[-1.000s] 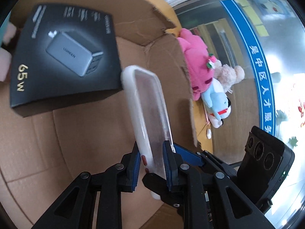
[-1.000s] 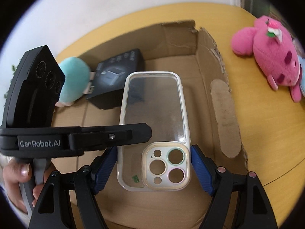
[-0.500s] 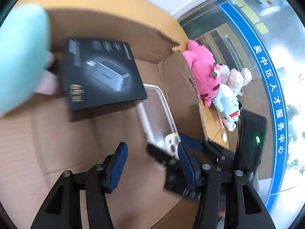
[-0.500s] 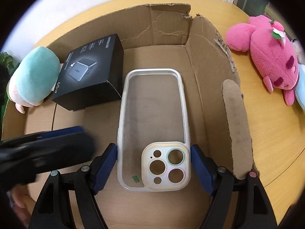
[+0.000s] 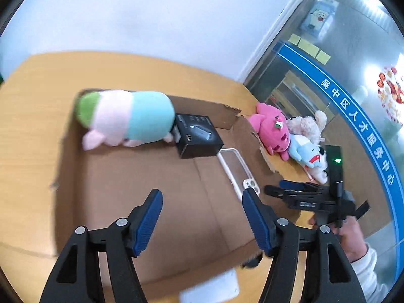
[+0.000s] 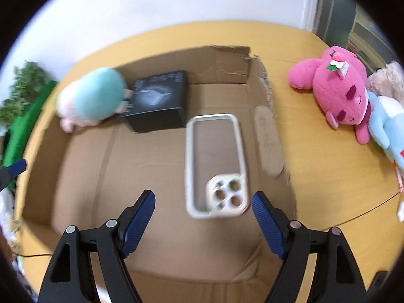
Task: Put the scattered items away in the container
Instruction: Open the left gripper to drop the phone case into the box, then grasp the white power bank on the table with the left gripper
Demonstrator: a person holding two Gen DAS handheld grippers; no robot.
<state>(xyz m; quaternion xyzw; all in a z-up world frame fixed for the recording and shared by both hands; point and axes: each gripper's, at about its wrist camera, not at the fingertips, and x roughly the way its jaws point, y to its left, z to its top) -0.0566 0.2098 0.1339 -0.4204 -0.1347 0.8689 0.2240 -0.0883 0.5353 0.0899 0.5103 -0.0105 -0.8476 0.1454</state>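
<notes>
- The phone case [image 6: 214,162] lies flat on the floor of the box [image 6: 83,166], near the box's right wall, camera cutouts toward the near side; in the left wrist view the case [image 5: 233,168] shows at the right of the box [image 5: 141,176].
- No jaws touch the case. It rests ahead of the right gripper [image 6: 203,213], just beyond the fingertips and nearer the right-hand one.
- Right gripper: jaws wide, nothing between them. It also shows from the left wrist [image 5: 287,186], held by a hand [image 5: 351,237] in a pale sleeve.
- Left gripper [image 5: 202,202]: jaws have just been opening and stand wide, nothing between them, over the box floor and apart from the case.
- A black carton [image 6: 159,98] sits in the box toward the far wall, left of the case; in the left wrist view the carton [image 5: 198,136] is just beside the case's far end.
- A teal plush [image 6: 97,98] lies in the far left corner of the box, against the carton; from the left wrist the teal plush [image 5: 126,118] shows green, pink and teal bands.
- Outside the box, on the worktop [image 6: 315,171] to the right, lie a pink plush [image 6: 338,93], a blue plush [image 6: 388,123] touching it, and a beige plush [image 6: 386,78] behind them.
- A green plant [image 6: 22,93] stands at the far left edge, blurred.
</notes>
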